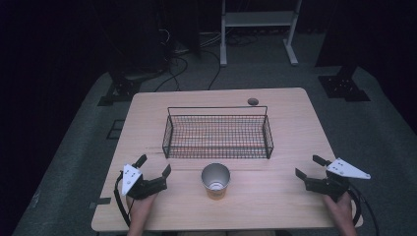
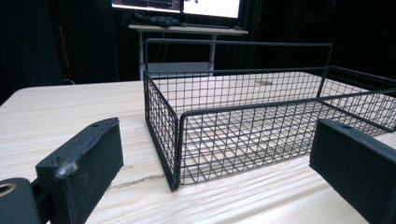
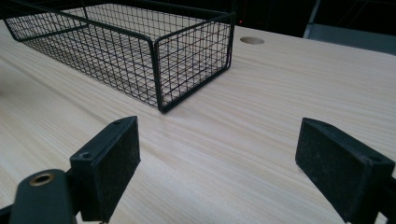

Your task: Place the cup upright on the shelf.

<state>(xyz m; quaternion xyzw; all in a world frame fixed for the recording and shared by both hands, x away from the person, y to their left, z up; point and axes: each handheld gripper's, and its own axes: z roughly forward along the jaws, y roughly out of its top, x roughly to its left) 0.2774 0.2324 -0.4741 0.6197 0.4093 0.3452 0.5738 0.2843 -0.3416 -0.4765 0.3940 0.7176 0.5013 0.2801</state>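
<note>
Both your left gripper (image 1: 153, 165) and right gripper (image 1: 310, 167) rest with jaws spread, holding nothing. The metal cup (image 1: 215, 180) stands upright between them, just before the empty wire basket (image 1: 218, 147). Likely step: grasp the cup. Its smooth, tapered wall may slip, so close squarely on it.

Metal cup (image 1: 215, 180) upright, open end up, on table just in front of black wire basket (image 1: 218, 132), which sits empty, mid-table.
</note>
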